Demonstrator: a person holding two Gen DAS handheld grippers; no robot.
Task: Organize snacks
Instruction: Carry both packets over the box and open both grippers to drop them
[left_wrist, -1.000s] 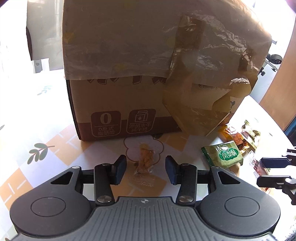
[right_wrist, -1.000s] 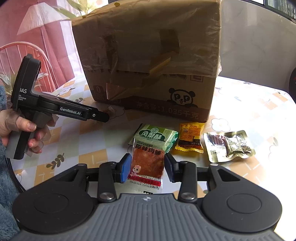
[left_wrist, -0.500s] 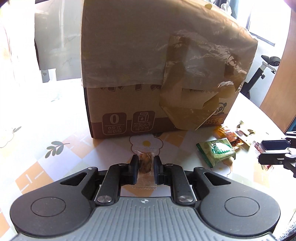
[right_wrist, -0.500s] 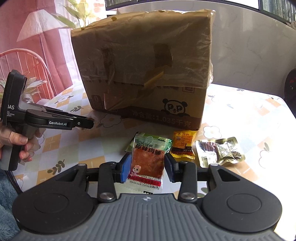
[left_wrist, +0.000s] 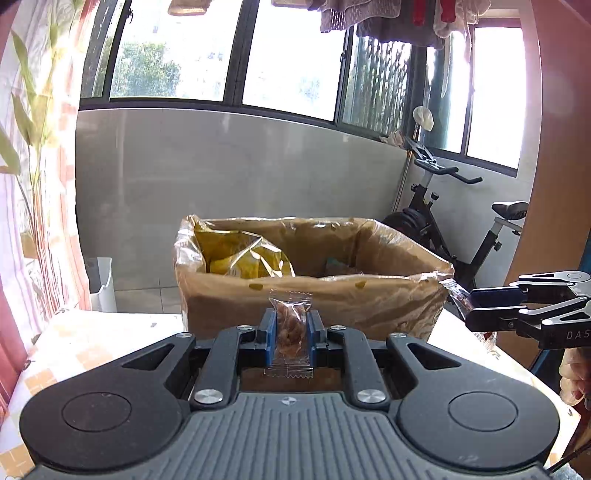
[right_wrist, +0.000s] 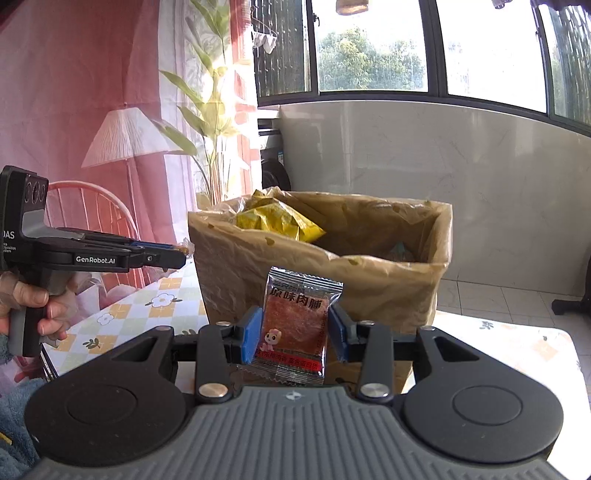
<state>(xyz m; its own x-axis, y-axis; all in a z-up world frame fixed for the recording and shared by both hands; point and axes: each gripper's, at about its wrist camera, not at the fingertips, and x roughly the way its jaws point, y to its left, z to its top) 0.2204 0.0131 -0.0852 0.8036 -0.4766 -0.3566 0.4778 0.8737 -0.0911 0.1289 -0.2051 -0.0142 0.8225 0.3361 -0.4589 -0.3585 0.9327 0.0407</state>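
Snacks held aloft, one per gripper, both level with the rim of the box. Left wrist view: left gripper (left_wrist: 290, 328) with its blue pads pressed onto a small clear packet (left_wrist: 290, 325) of brown pieces, the packet upright and its crimped top edge above the pads. Behind it, the open box (left_wrist: 314, 291), lined with brownish plastic film that folds over the rim; a yellow bag (left_wrist: 247, 258) lies inside at the left. At the right edge of this view, the right gripper (left_wrist: 476, 309), its fingers clamped on the edge of a wrapper beside the box's right corner. Exercise bike (left_wrist: 465, 229) beyond the box, by the wall. Right wrist view: at the left, the person's hand (right_wrist: 37, 306) on the handle of the left gripper (right_wrist: 177, 256), the clear packet just visible at its tip. Centre: right gripper (right_wrist: 294, 330) pinching a red jerky packet (right_wrist: 295, 325) upright, in front of the box (right_wrist: 388, 280). Checked tablecloth (right_wrist: 125, 325) under the box.
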